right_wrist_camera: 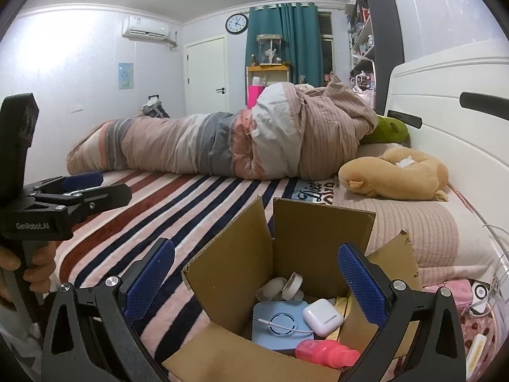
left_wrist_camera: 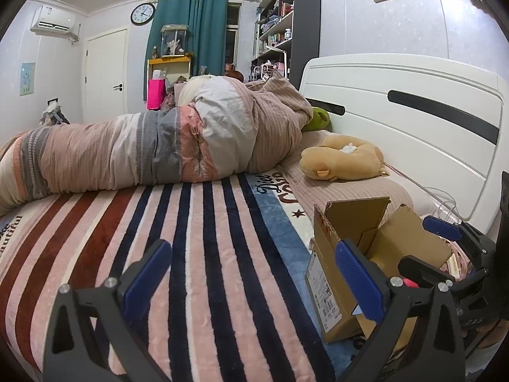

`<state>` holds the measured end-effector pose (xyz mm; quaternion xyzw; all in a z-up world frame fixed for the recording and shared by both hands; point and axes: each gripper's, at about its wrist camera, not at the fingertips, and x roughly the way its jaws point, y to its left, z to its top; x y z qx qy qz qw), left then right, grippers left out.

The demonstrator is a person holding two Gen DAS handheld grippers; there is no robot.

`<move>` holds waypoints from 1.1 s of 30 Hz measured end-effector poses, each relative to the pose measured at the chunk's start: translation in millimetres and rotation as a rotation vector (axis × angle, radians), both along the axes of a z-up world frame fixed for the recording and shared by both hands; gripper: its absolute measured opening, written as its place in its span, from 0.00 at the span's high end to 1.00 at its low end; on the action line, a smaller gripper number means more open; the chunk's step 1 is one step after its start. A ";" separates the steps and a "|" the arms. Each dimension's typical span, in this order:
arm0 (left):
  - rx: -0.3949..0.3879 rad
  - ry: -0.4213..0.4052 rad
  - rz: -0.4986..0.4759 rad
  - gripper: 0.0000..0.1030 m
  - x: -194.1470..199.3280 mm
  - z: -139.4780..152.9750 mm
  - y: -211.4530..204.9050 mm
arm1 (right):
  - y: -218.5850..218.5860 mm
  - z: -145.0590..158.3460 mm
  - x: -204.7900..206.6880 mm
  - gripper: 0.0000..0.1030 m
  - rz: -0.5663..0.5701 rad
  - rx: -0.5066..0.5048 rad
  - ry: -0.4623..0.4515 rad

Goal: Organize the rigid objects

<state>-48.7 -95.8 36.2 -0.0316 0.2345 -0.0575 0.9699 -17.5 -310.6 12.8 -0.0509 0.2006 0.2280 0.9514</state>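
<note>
The cardboard box stands on the striped blanket of the bed, near the pillow end, its flaps up and its mouth open toward the ceiling; inside it lie a white earbud case, a light blue square device with a white cable across it, a pink spray bottle and a roll of white tape. The right claw hangs over the box mouth with its blue pads spread wide and nothing between them, so the step in hand looks like the pause after an item has gone in, or just ahead of reaching for one. The left claw sits beside the box over the blanket, likewise spread apart and empty. The pink spray bottle lies on its side along the near edge of the box, its long axis running roughly left to right in the right wrist view, the narrower cap end toward the right. Beside the box, toward the headboard, a pink case and a pale yellow item remain loose on the bedding; judging by that, the next move probably calls for swinging the right claw over to one of them and aligning the pads across its short side
</note>
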 end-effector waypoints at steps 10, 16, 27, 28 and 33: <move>-0.001 0.000 0.000 0.01 0.6 -0.9 0.4 | -1.0 1.6 0.6 0.00 -0.005 0.004 -0.004; 0.001 0.000 0.000 0.01 0.3 -0.4 0.6 | 0.4 2.2 -0.3 0.00 -0.006 0.009 0.002; 0.005 -0.005 0.011 0.01 -1.5 -1.9 3.8 | 3.9 -0.7 -1.1 0.00 -0.015 0.012 0.002; 0.005 -0.006 0.012 0.01 -1.2 -2.3 4.4 | 4.4 -0.9 -1.4 0.00 -0.015 0.012 0.003; 0.009 -0.008 0.016 0.01 -2.1 -2.2 4.9 | 3.8 -0.7 -1.3 0.00 -0.014 0.016 0.005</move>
